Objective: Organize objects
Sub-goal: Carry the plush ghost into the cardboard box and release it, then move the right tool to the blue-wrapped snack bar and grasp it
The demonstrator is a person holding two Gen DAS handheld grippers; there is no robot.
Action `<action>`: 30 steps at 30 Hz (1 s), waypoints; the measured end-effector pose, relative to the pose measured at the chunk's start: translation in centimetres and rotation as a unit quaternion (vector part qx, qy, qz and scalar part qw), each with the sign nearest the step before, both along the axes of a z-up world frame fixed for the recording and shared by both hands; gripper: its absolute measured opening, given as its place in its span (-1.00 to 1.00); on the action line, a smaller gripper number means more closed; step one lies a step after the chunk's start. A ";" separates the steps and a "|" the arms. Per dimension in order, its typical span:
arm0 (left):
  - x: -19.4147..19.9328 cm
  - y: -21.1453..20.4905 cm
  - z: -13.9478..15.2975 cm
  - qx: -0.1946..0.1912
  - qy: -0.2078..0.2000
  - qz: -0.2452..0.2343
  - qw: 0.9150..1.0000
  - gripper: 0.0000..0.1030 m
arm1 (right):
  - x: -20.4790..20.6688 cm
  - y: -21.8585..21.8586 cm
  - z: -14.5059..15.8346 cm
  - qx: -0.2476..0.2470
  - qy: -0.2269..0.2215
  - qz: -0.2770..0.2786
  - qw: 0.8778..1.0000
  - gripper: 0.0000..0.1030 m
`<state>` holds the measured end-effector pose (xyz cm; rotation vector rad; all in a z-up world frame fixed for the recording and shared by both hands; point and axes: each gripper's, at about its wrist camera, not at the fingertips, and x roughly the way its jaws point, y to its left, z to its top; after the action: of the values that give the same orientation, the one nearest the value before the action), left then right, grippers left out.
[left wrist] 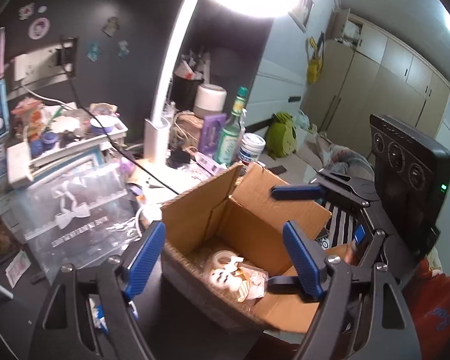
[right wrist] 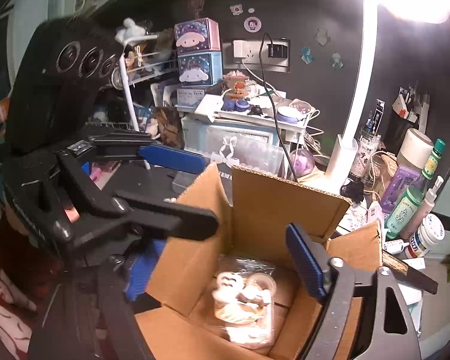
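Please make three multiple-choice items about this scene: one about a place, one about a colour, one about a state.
1. Where does the clear packet of white items lie?
A. inside the cardboard box
B. on the shelf
C. under the lamp

2. What colour is the cap of the green bottle?
A. red
B. green
C. black

3. How are the flaps of the cardboard box?
A. taped shut
B. folded inward
C. open, standing up

Answers: 1 A, the packet rests on the box floor; 2 B, the cap matches the bottle; 3 C, the flaps stand up and the inside shows.

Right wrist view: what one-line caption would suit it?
Two open grippers, right and left, over an open brown cardboard box holding a clear plastic-wrapped packet.
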<state>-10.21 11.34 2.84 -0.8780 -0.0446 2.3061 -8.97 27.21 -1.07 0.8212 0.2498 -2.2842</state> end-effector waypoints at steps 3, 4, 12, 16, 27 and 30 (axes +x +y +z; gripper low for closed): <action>1.0 -1.7 0.4 0.002 0.011 0.017 1.000 0.52 | 0.3 -0.2 0.5 0.001 0.017 -0.016 1.000 1.00; 1.2 -2.2 0.5 0.003 0.014 0.022 1.000 0.52 | 0.5 -0.4 0.8 0.005 0.026 -0.021 0.999 1.00; 4.4 -8.3 0.7 0.017 0.041 0.081 0.996 0.54 | 2.9 -4.5 2.0 0.047 0.067 -0.014 0.997 1.00; 6.0 -11.4 0.1 0.019 0.050 0.110 0.993 0.54 | 4.0 -7.4 2.1 0.030 0.061 0.015 0.998 1.00; 9.3 -19.1 -4.7 0.011 0.030 0.189 0.982 0.54 | 6.8 -16.6 -2.8 0.029 0.012 0.096 0.995 0.70; 9.7 -20.1 -6.3 0.007 0.016 0.200 0.980 0.54 | 6.1 -18.1 -6.0 0.033 -0.035 0.084 0.995 0.50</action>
<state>-0.51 -8.77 -3.45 -0.8866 -0.2435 2.6865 -2.84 9.10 -7.11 0.8796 0.3509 -2.0964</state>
